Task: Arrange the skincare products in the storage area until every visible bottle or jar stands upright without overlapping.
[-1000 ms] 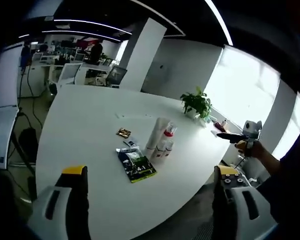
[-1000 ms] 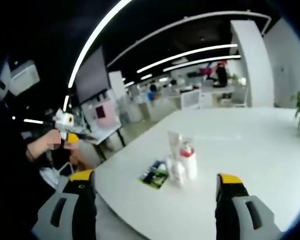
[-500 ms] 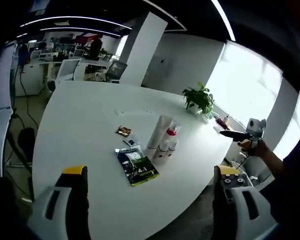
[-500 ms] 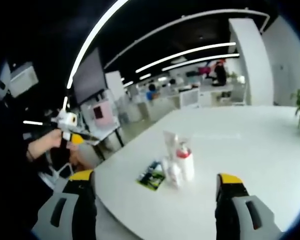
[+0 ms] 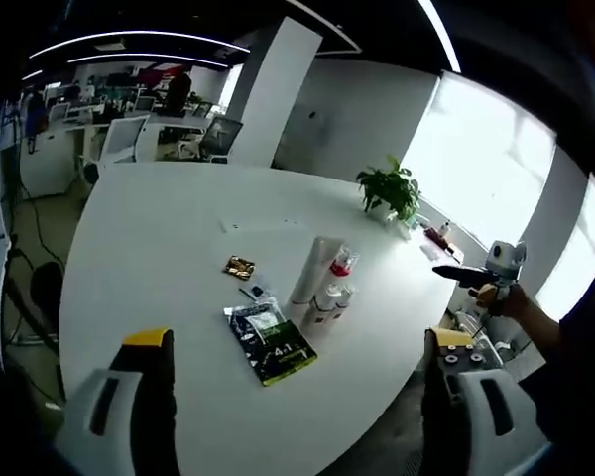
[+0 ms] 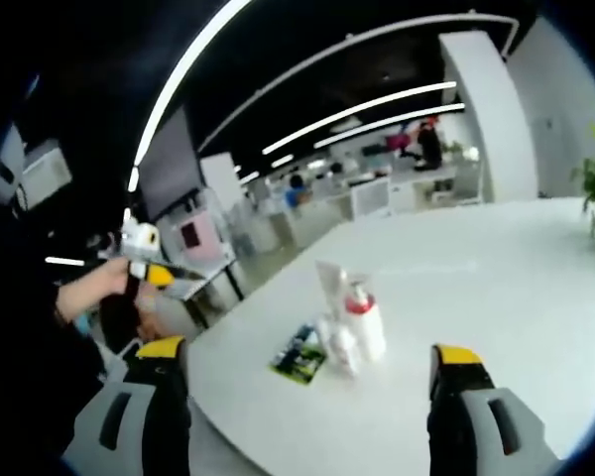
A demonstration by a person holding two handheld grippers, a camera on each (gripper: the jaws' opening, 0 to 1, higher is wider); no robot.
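Listing from left to right in the left gripper view, we record the left gripper (image 5: 296, 367) at the bottom of the frame with its two yellow-tipped jaws spread wide and nothing between them. Above the gap lies the white table (image 5: 159, 238), reaching from centre to upper left. On it, near centre frame, we note a small brown sachet (image 5: 239, 267), a dark green packet (image 5: 270, 339) lying flat just below it, and beside that, to the right, the skincare products (image 5: 322, 288): a tall white tube, a bottle with a red cap and smaller white bottles, clustered close together; whether they touch we cannot tell. Further right, upper centre, stands a potted plant (image 5: 389, 193) near the table's far edge. At the right edge a hand holds the right gripper (image 5: 454, 273) off the table; its jaws look close together, though we cannot tell for certain from there. In the right gripper view we log, at left, a hand holding the left gripper (image 6: 183, 281). At the bottom, the right gripper (image 6: 307, 372) shows its jaws wide apart, holding nothing. Between them, on the table (image 6: 496, 268), sit the green packet (image 6: 299, 363) and the skincare products (image 6: 352, 322), upright, centre frame. Office desks (image 6: 357, 198) fill the upper background.
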